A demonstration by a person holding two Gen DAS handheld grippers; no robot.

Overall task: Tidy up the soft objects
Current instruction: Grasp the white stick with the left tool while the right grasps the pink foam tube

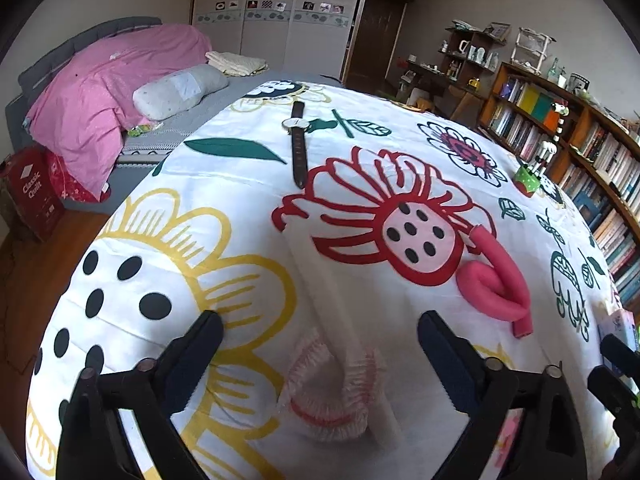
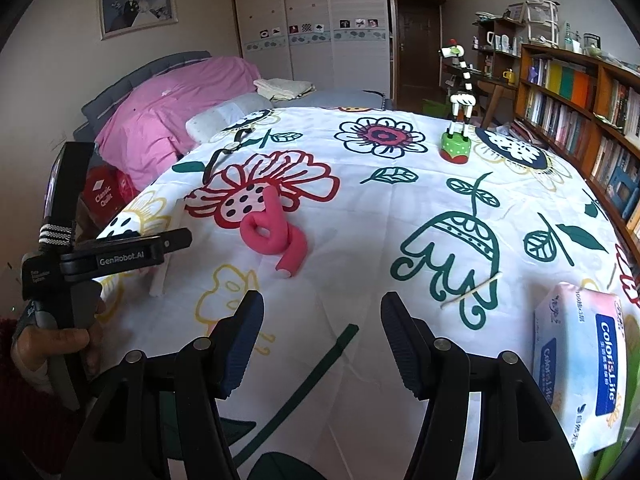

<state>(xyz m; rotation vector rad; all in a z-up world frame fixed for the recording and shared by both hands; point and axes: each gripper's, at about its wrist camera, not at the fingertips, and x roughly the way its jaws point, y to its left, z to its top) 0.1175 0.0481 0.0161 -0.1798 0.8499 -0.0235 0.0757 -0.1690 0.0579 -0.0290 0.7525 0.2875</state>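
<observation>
Both grippers are black plastic, each finger faced with a dark-blue ribbed pad and pinned by round silver screws; the left gripper point(image 2: 120, 256) carries white "GenRobot.AI" lettering and a black-and-white striped band. The hand point(image 2: 60, 344) gripping its handle wears a dark red knitted sleeve point(image 2: 28, 420).

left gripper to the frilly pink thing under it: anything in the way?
Nothing visible. The left gripper is open, its fingers either side of the frilly pink piece, with only bare tablecloth around it. The pink foam tube lies off to the right, and the wristwatch lies far beyond.
</observation>
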